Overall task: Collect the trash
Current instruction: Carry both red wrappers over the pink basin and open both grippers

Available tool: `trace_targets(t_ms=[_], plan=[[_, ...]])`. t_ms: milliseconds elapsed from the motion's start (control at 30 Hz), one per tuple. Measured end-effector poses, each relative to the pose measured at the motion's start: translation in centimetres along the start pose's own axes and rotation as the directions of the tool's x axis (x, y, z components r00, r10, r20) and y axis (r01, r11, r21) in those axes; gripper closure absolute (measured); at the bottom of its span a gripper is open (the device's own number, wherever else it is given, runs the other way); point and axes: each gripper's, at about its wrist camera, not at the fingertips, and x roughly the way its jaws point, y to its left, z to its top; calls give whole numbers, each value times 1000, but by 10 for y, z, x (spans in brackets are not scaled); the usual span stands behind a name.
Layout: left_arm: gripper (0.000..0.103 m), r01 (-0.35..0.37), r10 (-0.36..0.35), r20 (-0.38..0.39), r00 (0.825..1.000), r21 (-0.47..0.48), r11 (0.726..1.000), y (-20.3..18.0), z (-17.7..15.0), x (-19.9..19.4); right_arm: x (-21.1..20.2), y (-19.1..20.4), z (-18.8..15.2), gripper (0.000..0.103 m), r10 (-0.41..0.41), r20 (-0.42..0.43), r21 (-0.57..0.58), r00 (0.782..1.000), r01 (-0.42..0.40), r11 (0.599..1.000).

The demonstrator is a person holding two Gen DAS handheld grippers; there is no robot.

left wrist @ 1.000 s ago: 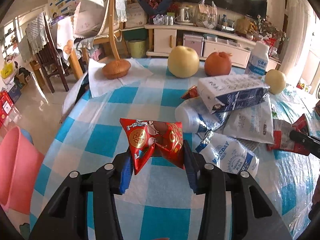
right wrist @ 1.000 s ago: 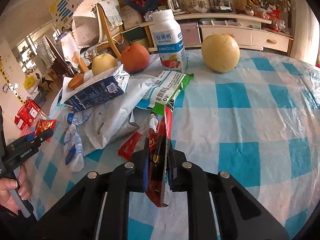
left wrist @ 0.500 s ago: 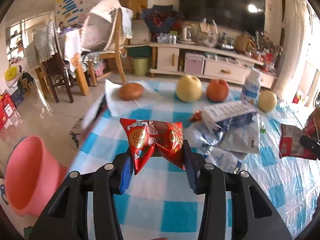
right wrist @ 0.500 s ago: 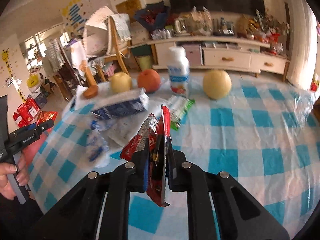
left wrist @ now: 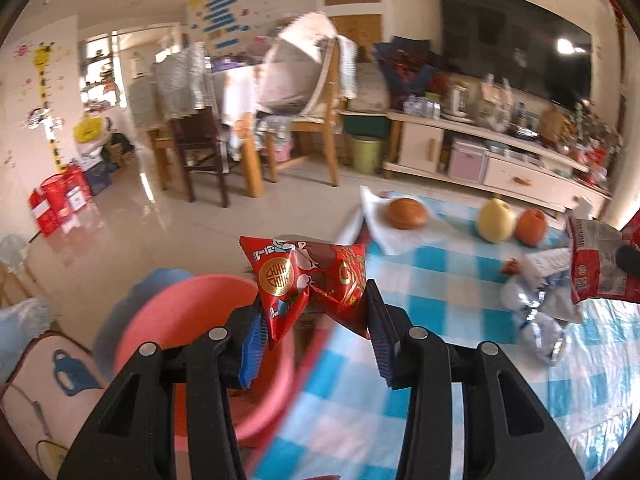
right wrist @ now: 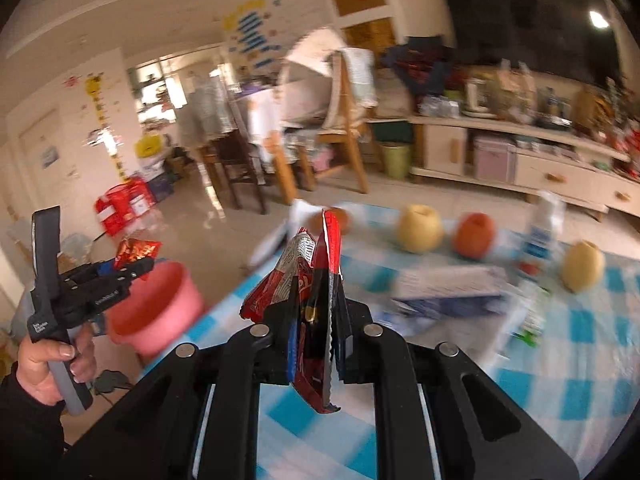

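- Basically, table [left wrist: 460,304] with blue-white checked cloth fills the lower right of both views; its left edge runs beside the bin.
- Pink bin [left wrist: 180,320] stands on the floor just off the table's left edge, open mouth up, below the left gripper's tip.
- Blue-white carton [right wrist: 448,296] lies flat on the table among white wrappers, blurred.
- Left gripper [left wrist: 316,320] is clamped on a red pouch [left wrist: 308,280], puffy, gold print, one pad on each side; held in the air above the bin's near rim. In the right view a hand [right wrist: 48,364] holds its handle.
- Right gripper [right wrist: 314,344] is closed tight on a red wrapper [right wrist: 316,304], flat and standing on edge between the pads, silver inside showing; held above the table near its left edge.
- Fruit sits at the far edge of the table: yellow pear [left wrist: 496,220], orange fruit [left wrist: 530,226], second pear [right wrist: 582,266].
- Bun [left wrist: 408,213] on a white napkin, far left corner of the table.
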Motion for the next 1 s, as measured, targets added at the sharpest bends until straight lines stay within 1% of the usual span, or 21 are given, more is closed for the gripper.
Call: trace_targets(t_ms=[67, 167, 433, 567, 667, 900, 1000], plan=[[57, -25, 25, 6, 1000, -17, 1000, 21, 0, -5, 14, 28, 7, 88, 40, -10, -24, 999, -40, 999], [57, -47, 48, 11, 999, -31, 998, 40, 1, -10, 32, 62, 15, 88, 79, -27, -62, 997, -80, 995], [57, -85, 86, 12, 996, -86, 993, 95, 0, -8, 85, 132, 25, 88, 151, -74, -116, 986, -159, 980], [57, -102, 103, 0, 995, -105, 989, 119, -2, 5, 118, 159, 33, 88, 168, -105, -144, 980, -183, 973], [57, -111, 111, -10, 994, -121, 986, 134, -4, 16, 136, 180, 33, 88, 179, -128, -164, 976, -198, 966], [57, -121, 116, -38, 993, -153, 981, 160, -13, 42, 176, 205, 26, 88, 185, -175, -190, 967, -218, 957], [57, -116, 109, -52, 993, -160, 980, 166, -17, 51, 184, 210, 21, 88, 182, -191, -196, 965, -219, 956]])
